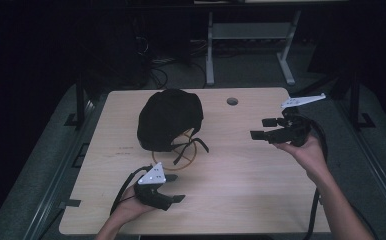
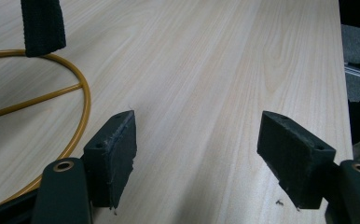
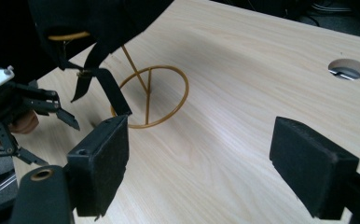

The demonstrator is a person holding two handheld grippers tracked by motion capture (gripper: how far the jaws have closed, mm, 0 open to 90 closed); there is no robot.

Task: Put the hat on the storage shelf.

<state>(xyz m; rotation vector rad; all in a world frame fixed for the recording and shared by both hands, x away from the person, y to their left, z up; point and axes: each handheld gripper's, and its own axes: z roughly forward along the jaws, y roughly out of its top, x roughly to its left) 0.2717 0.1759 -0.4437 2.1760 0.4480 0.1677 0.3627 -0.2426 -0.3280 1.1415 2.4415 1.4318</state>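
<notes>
Jaws of both grippers stand wide apart and hold nothing. The left gripper, a black two-jaw tool with a grey three-cornered plate on top, is held low over the near left part of the light wooden table; in the left gripper view its pads have bare wood between them and touch nothing. The right gripper, of the same kind, is raised over the right side of the table, and its jaws point left, toward the middle.

A black fabric cap sits on a thin yellow wire stand at the back left of the table, well apart from the right gripper and near the left one. Black straps hang down from the cap over the round ring base of the stand, which lies flat on the wood. A round hole is in the table near the far edge.
</notes>
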